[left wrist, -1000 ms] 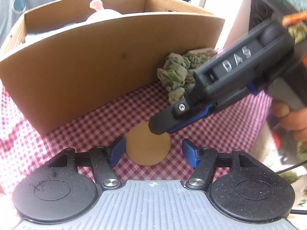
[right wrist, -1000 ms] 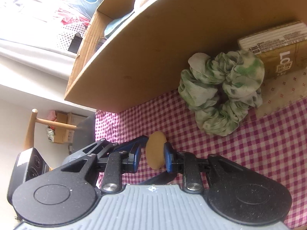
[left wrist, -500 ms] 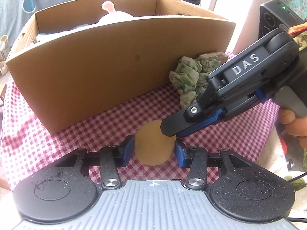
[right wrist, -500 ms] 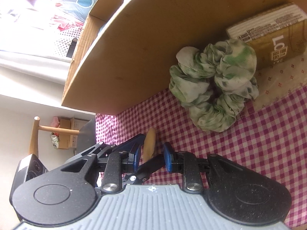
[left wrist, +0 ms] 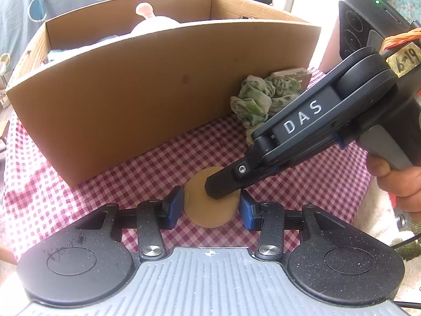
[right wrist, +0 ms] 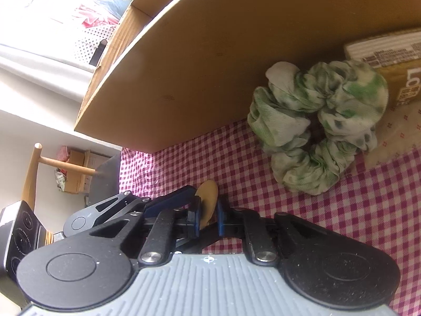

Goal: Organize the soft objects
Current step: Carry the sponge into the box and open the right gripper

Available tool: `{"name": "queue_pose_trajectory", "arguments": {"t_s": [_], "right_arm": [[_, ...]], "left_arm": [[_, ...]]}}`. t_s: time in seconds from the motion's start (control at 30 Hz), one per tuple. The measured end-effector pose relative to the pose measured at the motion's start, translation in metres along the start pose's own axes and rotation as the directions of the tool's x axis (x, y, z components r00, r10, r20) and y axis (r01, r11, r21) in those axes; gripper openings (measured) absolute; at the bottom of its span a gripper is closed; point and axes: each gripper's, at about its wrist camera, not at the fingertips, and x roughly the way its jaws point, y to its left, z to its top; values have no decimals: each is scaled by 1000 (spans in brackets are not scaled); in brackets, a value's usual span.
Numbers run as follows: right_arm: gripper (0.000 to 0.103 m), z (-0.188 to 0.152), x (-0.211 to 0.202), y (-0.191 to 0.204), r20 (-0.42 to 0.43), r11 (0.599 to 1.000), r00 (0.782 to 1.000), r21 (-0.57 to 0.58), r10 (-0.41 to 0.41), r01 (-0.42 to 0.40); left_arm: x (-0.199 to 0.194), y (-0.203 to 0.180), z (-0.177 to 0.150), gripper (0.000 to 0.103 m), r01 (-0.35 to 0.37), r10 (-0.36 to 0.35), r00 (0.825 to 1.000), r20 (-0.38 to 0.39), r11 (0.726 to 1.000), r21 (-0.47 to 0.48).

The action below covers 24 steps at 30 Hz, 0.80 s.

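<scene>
A round tan powder puff (left wrist: 210,214) stands tilted just over the red checked cloth (left wrist: 131,181), in front of the cardboard box (left wrist: 131,92). My left gripper (left wrist: 209,208) is shut on it, blue pads against its two edges. From the right, my right gripper (left wrist: 221,185) reaches in, its jaws closing tight on the puff's flat faces. In the right wrist view the puff (right wrist: 209,197) shows edge-on between that gripper's pads (right wrist: 208,220), and the left gripper's finger (right wrist: 171,200) lies beside it. A green and white scrunchie (left wrist: 263,100) lies by the box wall.
The scrunchie (right wrist: 315,131) rests against a tan tissue pack (right wrist: 394,60). A pale plush toy (left wrist: 150,18) sits inside the box. A person's hand (left wrist: 394,176) holds the right gripper's handle. A black device (left wrist: 360,21) stands beyond the table's right edge.
The left jaws closed in from a wide gap onto the puff's edges. The right jaws squeezed narrower, and the puff turned from face-on to edge-on in the right wrist view.
</scene>
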Motion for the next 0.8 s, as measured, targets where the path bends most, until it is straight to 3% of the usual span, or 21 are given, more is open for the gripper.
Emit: {"name": "queue_pose_trajectory", "arguments": {"t_s": [0.3,0.47,0.63,0.8], "right_arm": [[6,-4,-12,24,33,994,999,-109,21,-17],[6,2,-49,59,105,972,991,-228,82,-57],[6,29,-92,84,194,939,973,-341,122,-50],[6,79,-117,76,239,939,966,-343,104,-16]], "left_arm": [[-11,-2,4,41,2,-2,1000,12,1000,-14],[-49,-7,20,40,-17,16,995,98,1000,9],[-84,-16,62,40,-51,36,978,204,996,69],[-76,-23,119,42,-25,0,970,242,995,99]]}}
